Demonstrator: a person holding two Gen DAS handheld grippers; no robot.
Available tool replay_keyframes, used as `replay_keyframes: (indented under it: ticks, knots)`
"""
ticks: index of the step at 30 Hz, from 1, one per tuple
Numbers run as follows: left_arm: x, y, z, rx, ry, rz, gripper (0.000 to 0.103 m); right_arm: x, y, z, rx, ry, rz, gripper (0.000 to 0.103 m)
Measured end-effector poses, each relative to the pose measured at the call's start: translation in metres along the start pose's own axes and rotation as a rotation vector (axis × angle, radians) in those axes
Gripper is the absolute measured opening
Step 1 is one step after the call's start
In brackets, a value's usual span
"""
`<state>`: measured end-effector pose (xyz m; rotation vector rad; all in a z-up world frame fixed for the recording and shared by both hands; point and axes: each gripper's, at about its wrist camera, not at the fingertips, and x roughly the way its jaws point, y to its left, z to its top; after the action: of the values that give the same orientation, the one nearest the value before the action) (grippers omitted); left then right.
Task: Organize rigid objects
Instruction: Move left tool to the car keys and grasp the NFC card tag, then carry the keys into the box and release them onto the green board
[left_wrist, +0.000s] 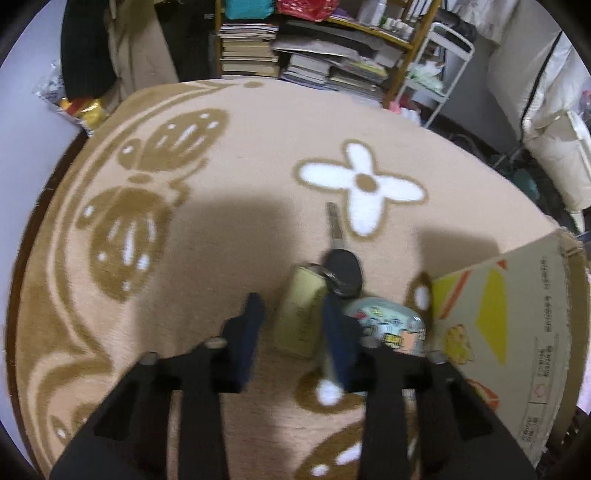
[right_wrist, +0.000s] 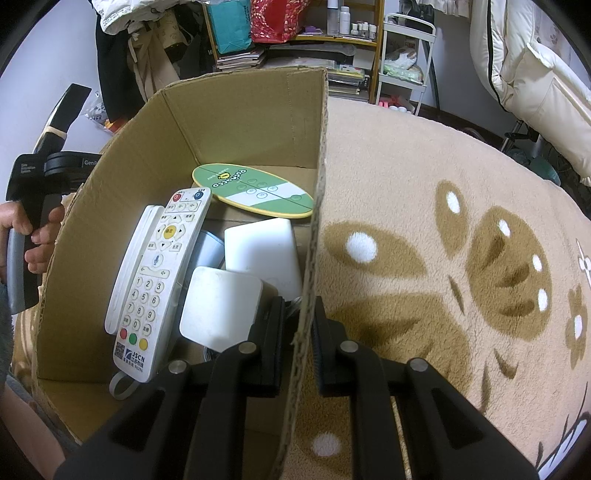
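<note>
Just left of the cardboard box (left_wrist: 517, 314), left gripper (left_wrist: 291, 317) wide open over the key (left_wrist: 341, 266), blade pointing away; right gripper (right_wrist: 299, 332) clamps the box wall.

The left tongs (left_wrist: 291, 321) hang low with their two dark fingers spread wide apart, nothing pinched between them. The right tongs (right_wrist: 299, 328) are drawn close together, their fingers clamped on either side of a thin upright cardboard wall. Off to the side, the person's left hand (right_wrist: 35, 236) is wrapped around the handle of its tool, fingers curled tight.
</note>
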<state>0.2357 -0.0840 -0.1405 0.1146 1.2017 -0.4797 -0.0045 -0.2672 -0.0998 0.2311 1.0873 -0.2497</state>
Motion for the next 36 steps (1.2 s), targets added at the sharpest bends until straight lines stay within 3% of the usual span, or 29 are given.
replay_keyframes:
  ticks: [5,15,18,21,27,29,36]
  knots:
    - [-0.002,-0.011,-0.003,0.060,-0.010,0.023,0.013,0.000,0.000,0.000,-0.001,0.000,0.000,0.016]
    - [0.003,-0.009,0.000,0.051,0.014,0.017,0.021,0.000,0.000,0.000,-0.001,0.000,-0.001,0.016]
    - [0.006,-0.012,-0.002,0.068,0.029,0.007,0.029,0.000,0.000,0.000,-0.001,0.000,-0.001,0.016]
    - [0.009,-0.018,-0.002,0.095,0.033,-0.014,0.050,0.000,-0.001,0.000,0.000,0.000,-0.001,0.016]
    - [0.011,-0.017,-0.003,0.072,0.005,-0.003,0.049,0.000,-0.001,0.000,0.000,0.000,0.000,0.016]
    - [0.012,-0.017,-0.005,0.074,0.005,0.013,0.043,0.000,0.000,0.000,-0.001,0.000,0.000,0.016]
    - [0.014,-0.026,-0.009,0.136,-0.010,0.086,0.036,0.000,-0.001,0.000,-0.001,0.000,0.000,0.016]
